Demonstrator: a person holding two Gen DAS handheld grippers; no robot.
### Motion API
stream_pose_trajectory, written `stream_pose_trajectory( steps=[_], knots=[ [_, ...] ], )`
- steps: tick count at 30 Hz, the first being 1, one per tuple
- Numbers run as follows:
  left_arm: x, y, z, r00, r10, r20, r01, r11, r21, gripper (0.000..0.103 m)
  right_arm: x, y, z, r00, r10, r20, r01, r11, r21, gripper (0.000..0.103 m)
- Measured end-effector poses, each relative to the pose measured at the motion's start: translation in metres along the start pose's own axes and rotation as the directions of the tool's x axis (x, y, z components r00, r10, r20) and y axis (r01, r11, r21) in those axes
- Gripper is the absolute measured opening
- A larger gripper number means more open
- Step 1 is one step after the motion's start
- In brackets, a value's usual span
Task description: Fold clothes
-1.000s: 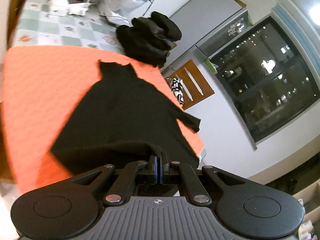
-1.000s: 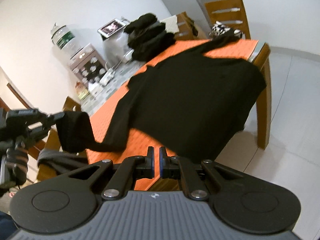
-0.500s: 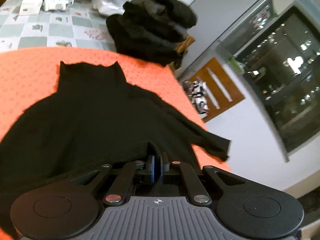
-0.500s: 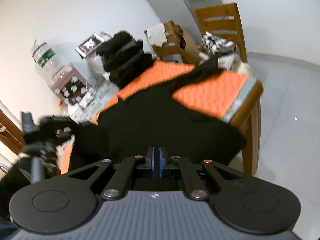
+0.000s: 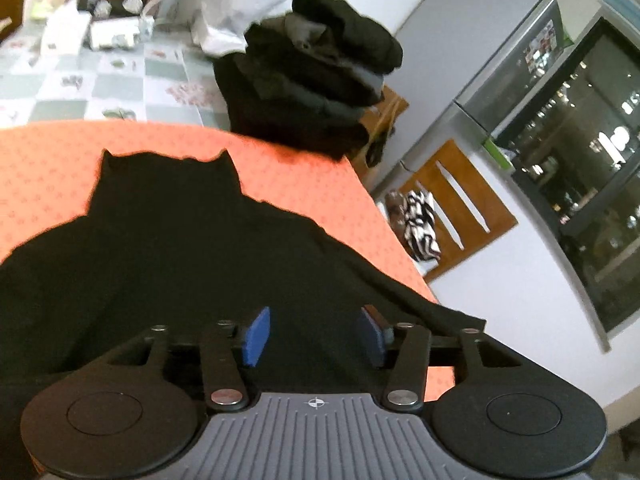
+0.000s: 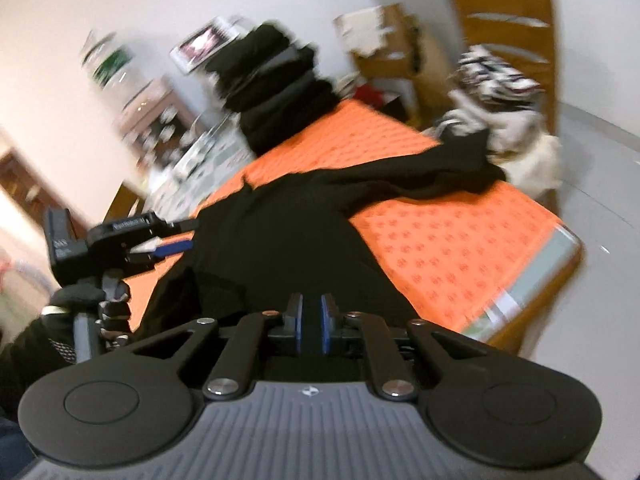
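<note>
A black turtleneck sweater [image 5: 172,248] lies on the orange tablecloth [image 5: 48,160], collar away from me, one sleeve [image 6: 452,164] stretched to the table's far right corner. My left gripper [image 5: 314,334] hovers low over the sweater's near part. Its jaws are opening, blue pads wide apart, nothing pinched between them. In the right wrist view the left gripper [image 6: 188,236] sits at the sweater's left edge, held by a gloved hand [image 6: 92,300]. My right gripper [image 6: 311,324] is over the sweater's [image 6: 288,232] near edge. Its jaws are opening, a narrow gap showing, with no cloth pressed.
A tall pile of folded dark clothes [image 5: 308,72] stands at the back of the table. A wooden chair [image 5: 456,208] with striped cloth [image 5: 416,224] is beyond the right edge. A fridge [image 5: 500,40] and a dark window [image 5: 592,152] are behind. The table's right edge [image 6: 536,276] is near.
Both grippers travelled forward over the table with the sweater's lower edge, laying it over the body. The left jaws sprang wide and let the cloth go; the right jaws parted slightly.
</note>
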State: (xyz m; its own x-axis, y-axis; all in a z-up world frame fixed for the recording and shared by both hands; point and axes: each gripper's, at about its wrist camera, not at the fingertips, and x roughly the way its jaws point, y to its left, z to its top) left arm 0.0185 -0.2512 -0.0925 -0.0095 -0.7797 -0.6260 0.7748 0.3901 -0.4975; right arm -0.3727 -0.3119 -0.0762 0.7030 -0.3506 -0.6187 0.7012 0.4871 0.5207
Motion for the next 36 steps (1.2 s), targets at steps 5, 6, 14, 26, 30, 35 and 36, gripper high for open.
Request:
stream_pose_trajectory(
  steps=[5,6,14,26,30,35,36],
  knots=[
    [-0.029,-0.008,-0.009,0.991,0.111,0.070,-0.109,0.994,-0.025,0.060,0.062,-0.001,0.053,0.984,0.110,-0.140,-0.131,0.980,-0.149,0.016],
    [-0.035,-0.008,-0.011,0.987,0.136,0.083,-0.134,0.990,-0.035,0.061,0.076,0.000,0.064,0.975,0.137,-0.174,-0.167,0.971,-0.173,0.017],
    [-0.082,0.005,-0.041,0.918,0.362,0.164,-0.318,0.916,-0.244,0.064,0.154,0.040,0.115,0.884,0.262,-0.387,-0.401,0.851,-0.341,0.021],
    [-0.125,0.037,-0.095,0.821,0.550,0.151,-0.456,0.792,-0.405,0.066,0.215,0.077,0.113,0.830,0.291,-0.475,-0.498,0.770,-0.399,0.030],
    [-0.133,0.046,-0.109,0.806,0.577,0.137,-0.471,0.763,-0.443,0.066,0.226,0.085,0.106,0.828,0.287,-0.481,-0.504,0.756,-0.418,0.032],
    [-0.139,0.054,-0.121,0.791,0.599,0.123,-0.485,0.738,-0.470,0.066,0.233,0.092,0.096,0.827,0.270,-0.492,-0.509,0.731,-0.455,0.036],
    [-0.140,0.056,-0.122,0.789,0.602,0.122,-0.485,0.733,-0.476,0.066,0.233,0.095,0.094,0.827,0.265,-0.496,-0.512,0.721,-0.467,0.037]
  ],
)
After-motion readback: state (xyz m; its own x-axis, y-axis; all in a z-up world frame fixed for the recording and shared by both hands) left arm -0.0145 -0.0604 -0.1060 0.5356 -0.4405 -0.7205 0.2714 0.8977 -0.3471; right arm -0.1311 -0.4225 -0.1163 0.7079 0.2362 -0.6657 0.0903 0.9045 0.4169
